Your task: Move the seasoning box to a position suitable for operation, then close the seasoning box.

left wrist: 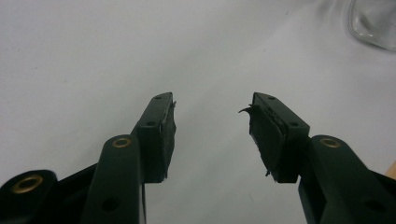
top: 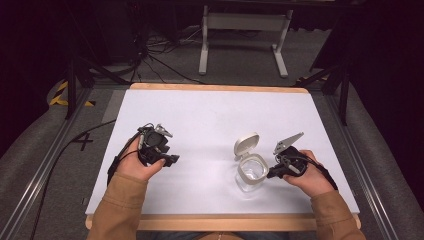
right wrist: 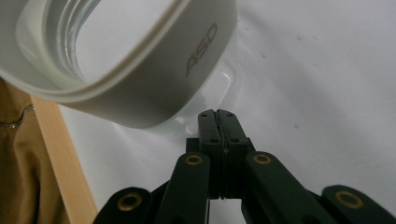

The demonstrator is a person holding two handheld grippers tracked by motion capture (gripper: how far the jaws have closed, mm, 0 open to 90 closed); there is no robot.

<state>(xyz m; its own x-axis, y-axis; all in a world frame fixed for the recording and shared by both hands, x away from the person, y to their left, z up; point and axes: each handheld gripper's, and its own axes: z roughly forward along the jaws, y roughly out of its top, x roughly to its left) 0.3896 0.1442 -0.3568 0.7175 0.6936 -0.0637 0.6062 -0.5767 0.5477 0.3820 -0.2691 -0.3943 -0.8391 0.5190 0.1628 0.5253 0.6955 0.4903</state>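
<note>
A clear jar with a white collar stands on the white table top, right of the middle near the front. Its white flip lid is swung open and stands up at the jar's far side. My right gripper is at the jar's right side. Its jaws are pressed together, and its tip is against the clear wall just under the collar. My left gripper hovers over bare table to the left, open with nothing between its pads. A corner of the jar shows far off.
The table's wooden front edge and a tan sleeve lie close behind the jar. Beyond the table's far edge stand a white frame and loose cables on the floor. Black rails run along both sides.
</note>
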